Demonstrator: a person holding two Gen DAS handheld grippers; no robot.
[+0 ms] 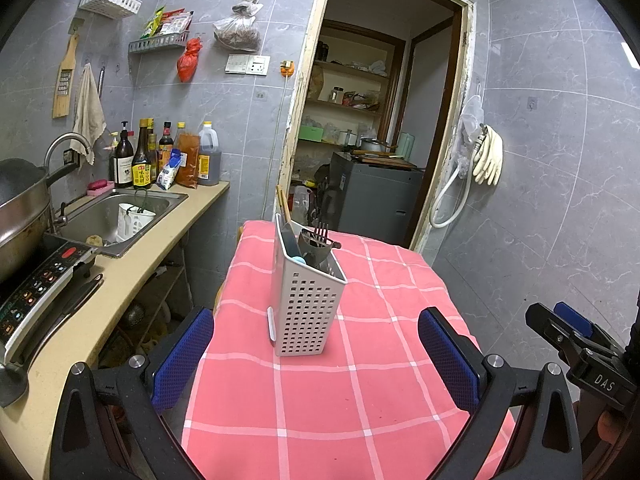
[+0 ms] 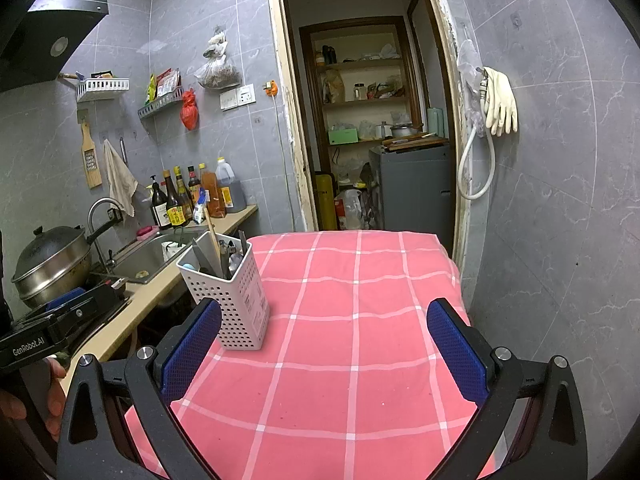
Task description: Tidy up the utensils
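the white perforated utensil holder [image 1: 306, 300] stands upright on the surface with the pink checked cloth [image 1: 360, 400], toward its left half in the right wrist view and close to the middle in the left wrist view. inside it sit a fork [image 1: 320, 232], a pair of wooden chopsticks [image 1: 282, 202], a flat grey blade-like piece and something with a pale blue end; the exact kinds of the darker pieces are hard to tell. no loose utensil shows anywhere on the cloth in either view.

the left hand-held gripper [image 1: 316, 360] is spread wide with nothing between its blue pads, the holder standing ahead of it and apart from both fingers. the right hand-held gripper [image 2: 324, 352] is likewise spread wide and empty, its left finger just beside the holder in the view but whether it touches cannot be told.

judging from this, the task looks finished or nearly so: the utensils seem gathered in the holder and nothing is left lying out on the cloth. what might remain is only straightening the holder or pulling the hands away. other utensils beyond the frame cannot be ruled out.
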